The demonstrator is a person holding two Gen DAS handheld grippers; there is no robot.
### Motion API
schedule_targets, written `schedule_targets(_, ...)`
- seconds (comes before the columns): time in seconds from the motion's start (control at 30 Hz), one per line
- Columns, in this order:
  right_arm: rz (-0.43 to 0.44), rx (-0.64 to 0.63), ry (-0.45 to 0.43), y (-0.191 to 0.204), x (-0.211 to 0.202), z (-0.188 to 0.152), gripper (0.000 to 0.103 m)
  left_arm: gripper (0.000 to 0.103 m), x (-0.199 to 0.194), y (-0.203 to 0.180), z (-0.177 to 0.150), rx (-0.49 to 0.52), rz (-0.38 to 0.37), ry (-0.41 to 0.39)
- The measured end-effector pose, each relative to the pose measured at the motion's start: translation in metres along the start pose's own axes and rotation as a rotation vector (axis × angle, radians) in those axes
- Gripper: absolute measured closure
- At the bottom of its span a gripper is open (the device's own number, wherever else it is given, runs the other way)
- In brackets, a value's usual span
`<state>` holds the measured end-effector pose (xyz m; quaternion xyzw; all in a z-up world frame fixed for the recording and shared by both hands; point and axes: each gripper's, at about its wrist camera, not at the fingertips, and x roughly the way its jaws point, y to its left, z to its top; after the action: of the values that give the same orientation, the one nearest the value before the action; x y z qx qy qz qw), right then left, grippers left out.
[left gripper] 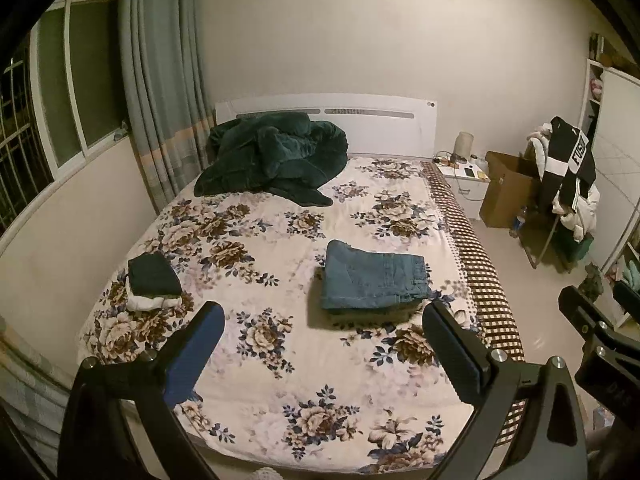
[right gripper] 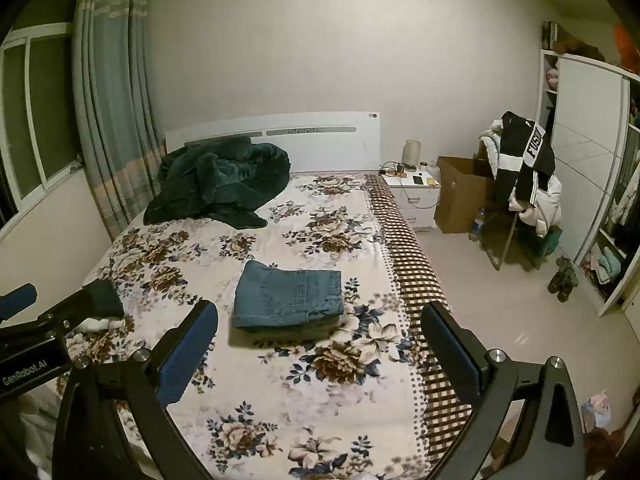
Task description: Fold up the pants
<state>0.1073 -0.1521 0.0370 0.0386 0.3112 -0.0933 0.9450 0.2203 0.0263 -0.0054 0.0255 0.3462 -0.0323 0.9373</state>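
On the bed point(left gripper: 280, 380), right of centre and toward the checked border of the floral sheet, lie the jeans point(left gripper: 374, 280), already folded into a neat rectangular packet of several layers. Both grippers hover above the foot of the bed, well apart from the packet. The left gripper point(left gripper: 322, 344) has its jaws spread wide and holds nothing; the right gripper point(right gripper: 320, 344) is likewise spread wide and empty.

Denim like this looks fairly heavy and thick for cloth, soft enough to bend but with enough body to hold a crease, and not slippery. Judging by the tidy edges, the folding seems done or nearly so. If the packet must be lifted, the safest hold is probably at the two ends of one folded edge, pinching all layers together, since a grip on the top layer alone would likely let the fold fall open. The waistband and seams look bulkier, so the blue pads may need to bite well in from the edge.

By count: one pair of jeans; one small stack point(left gripper: 154, 282) of two folded items, dark over white, near the left edge of the bed; one rumpled dark green blanket point(left gripper: 276, 156) at the headboard; two grippers.
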Motion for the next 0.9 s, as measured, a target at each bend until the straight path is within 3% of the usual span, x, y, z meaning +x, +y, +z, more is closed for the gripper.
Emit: schedule_targets(0.9,0.010,-0.002,0.015,-0.007,0.012,0.003,0.000,0.002,0.001,-0.004,0.002,0.013,0.017,0.007)
